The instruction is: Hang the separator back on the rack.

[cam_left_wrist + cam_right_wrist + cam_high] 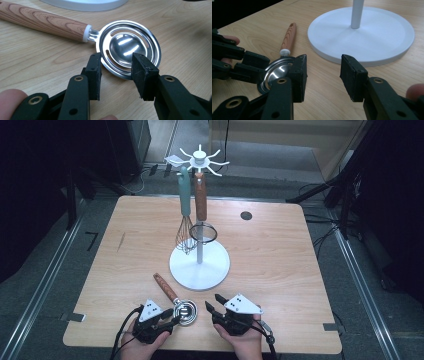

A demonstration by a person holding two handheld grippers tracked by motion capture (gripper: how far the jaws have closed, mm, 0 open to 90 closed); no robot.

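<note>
Black pads (143,75) of the left gripper (167,316) clamp the egg separator's (128,48) metal bowl, flat on the table (280,260) near the rack's base (200,265). Right gripper (214,303) waits released; lift the separator level, gripping firmly.

A metal egg separator (128,48) — a shiny slotted round bowl on a wood-grain handle (42,21) with a white collar — lies flat on the wooden surface (280,260), handle angled away, just beside the white stand's base (200,270).
</note>
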